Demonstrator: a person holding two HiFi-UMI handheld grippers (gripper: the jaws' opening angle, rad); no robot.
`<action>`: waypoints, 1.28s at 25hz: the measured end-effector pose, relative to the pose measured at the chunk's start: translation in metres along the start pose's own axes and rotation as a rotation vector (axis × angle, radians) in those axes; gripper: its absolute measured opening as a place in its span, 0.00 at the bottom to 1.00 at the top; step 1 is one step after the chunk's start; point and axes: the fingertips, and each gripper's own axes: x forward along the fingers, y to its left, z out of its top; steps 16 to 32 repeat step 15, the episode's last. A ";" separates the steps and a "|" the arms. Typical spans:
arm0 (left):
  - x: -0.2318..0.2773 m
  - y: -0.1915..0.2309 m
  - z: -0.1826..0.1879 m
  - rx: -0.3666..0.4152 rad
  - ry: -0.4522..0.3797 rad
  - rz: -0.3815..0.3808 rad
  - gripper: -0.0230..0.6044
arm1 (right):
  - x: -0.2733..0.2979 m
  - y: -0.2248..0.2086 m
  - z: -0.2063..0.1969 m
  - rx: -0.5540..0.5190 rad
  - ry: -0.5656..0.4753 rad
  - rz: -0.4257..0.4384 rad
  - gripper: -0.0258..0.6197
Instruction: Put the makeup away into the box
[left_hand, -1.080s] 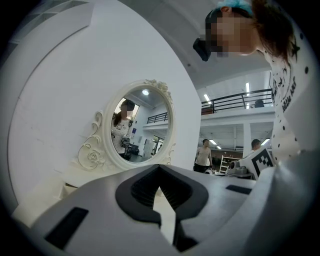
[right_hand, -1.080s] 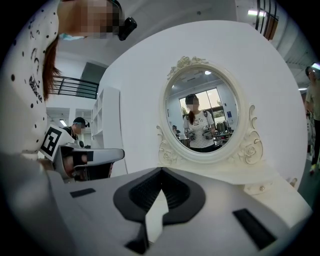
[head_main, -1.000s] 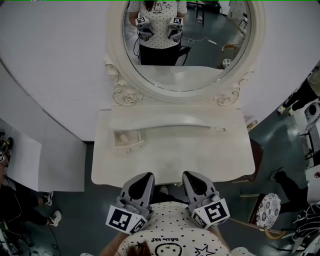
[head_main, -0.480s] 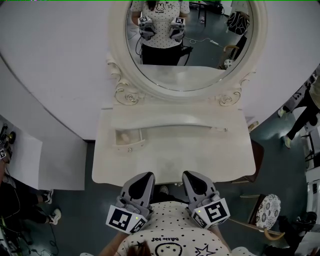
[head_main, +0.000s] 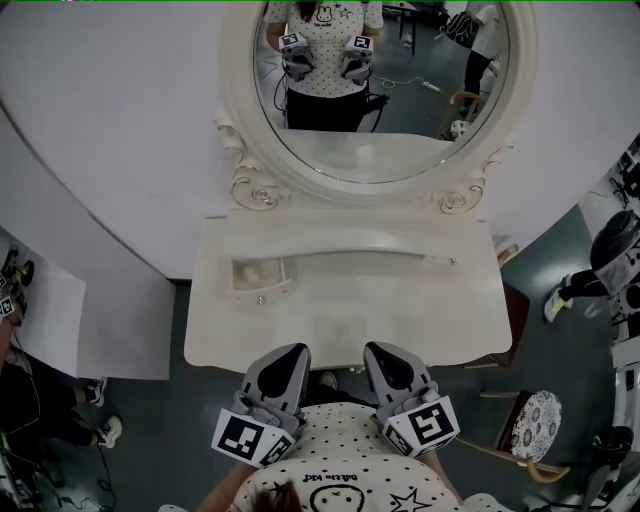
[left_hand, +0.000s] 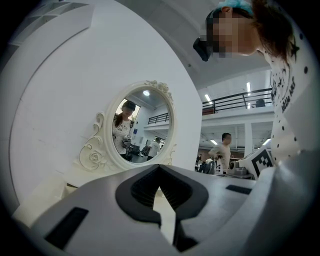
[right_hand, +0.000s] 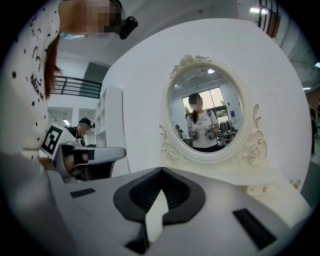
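Your left gripper and right gripper have their jaws closed on nothing. You hold them side by side at the near edge of the counter. The box sits open at the counter's far left, below the mirror. A pale item lies inside it, too small to identify.

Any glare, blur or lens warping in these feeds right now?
Head view: even light, sharp, no glare on the white dressing table; the oval white-framed mirror reflects clearly. Left gripper view: heavy fisheye, dark corners, the grey left gripper fills the foreground. Right gripper view: same with the right gripper.
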 end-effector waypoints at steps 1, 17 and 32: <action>0.000 0.000 -0.001 0.000 0.002 -0.001 0.03 | 0.000 0.000 0.000 -0.001 0.000 -0.001 0.05; 0.008 -0.002 -0.003 0.000 0.003 -0.013 0.03 | -0.001 -0.009 -0.002 0.008 0.006 -0.018 0.05; 0.008 -0.002 -0.003 0.000 0.003 -0.013 0.03 | -0.001 -0.009 -0.002 0.008 0.006 -0.018 0.05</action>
